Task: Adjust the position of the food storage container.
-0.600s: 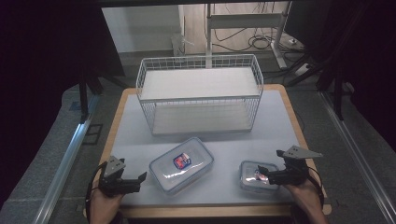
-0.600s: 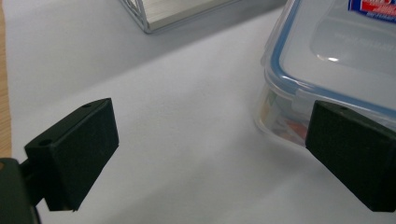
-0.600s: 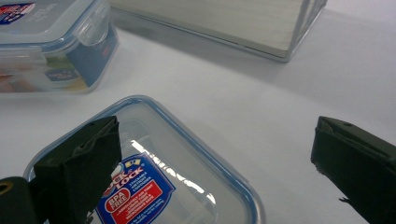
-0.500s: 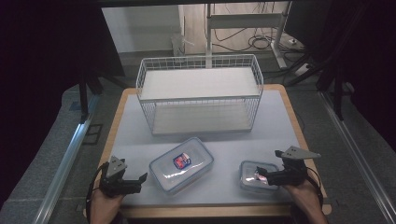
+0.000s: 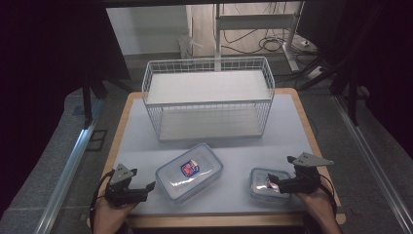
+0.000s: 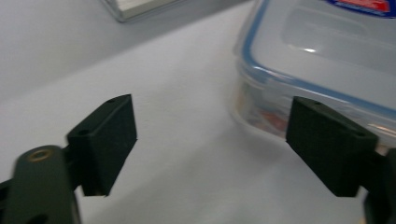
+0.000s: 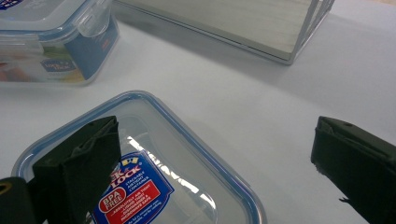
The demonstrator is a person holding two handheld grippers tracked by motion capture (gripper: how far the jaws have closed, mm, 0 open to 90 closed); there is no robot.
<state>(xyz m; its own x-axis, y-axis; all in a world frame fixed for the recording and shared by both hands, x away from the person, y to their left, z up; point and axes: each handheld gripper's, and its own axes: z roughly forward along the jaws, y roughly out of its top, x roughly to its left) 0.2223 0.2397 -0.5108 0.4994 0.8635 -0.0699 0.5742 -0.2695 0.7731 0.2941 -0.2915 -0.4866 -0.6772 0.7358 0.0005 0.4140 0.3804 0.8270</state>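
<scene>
The left hand-held gripper (image 5: 146, 187) lay low at about 7 o'clock on the surface (image 5: 292, 146), which was pale, smooth and matte with a light wooden edge. Its two black, blocky jaws stood wide apart with nothing between them. In the left gripper view one jaw was just in front of the near wall of the large container (image 6: 322, 51), but whether it touched the wall could not be told.

The large container (image 5: 189, 171) sat near 6 o'clock, turned at an angle. It was a rectangular box of clear plastic with rounded corners, a blue seal line under the lid and a red-and-blue label on top.

The right hand-held gripper (image 5: 278, 184) was at about 5 o'clock, also open, and it held nothing. In the right gripper view its left jaw hung over the lid of the small container (image 7: 187, 177), while the other jaw stood over the bare surface beside it.

The small container (image 5: 267, 183) was of the same kind: clear, glossy plastic, blue-rimmed, rounded, with a printed label (image 7: 130, 191) on the lid. It stood well apart from the large one.

At 12 o'clock stood a white wire basket (image 5: 209, 66), rectangular, made of a thin grid mesh, with a flat pale board inside.
</scene>
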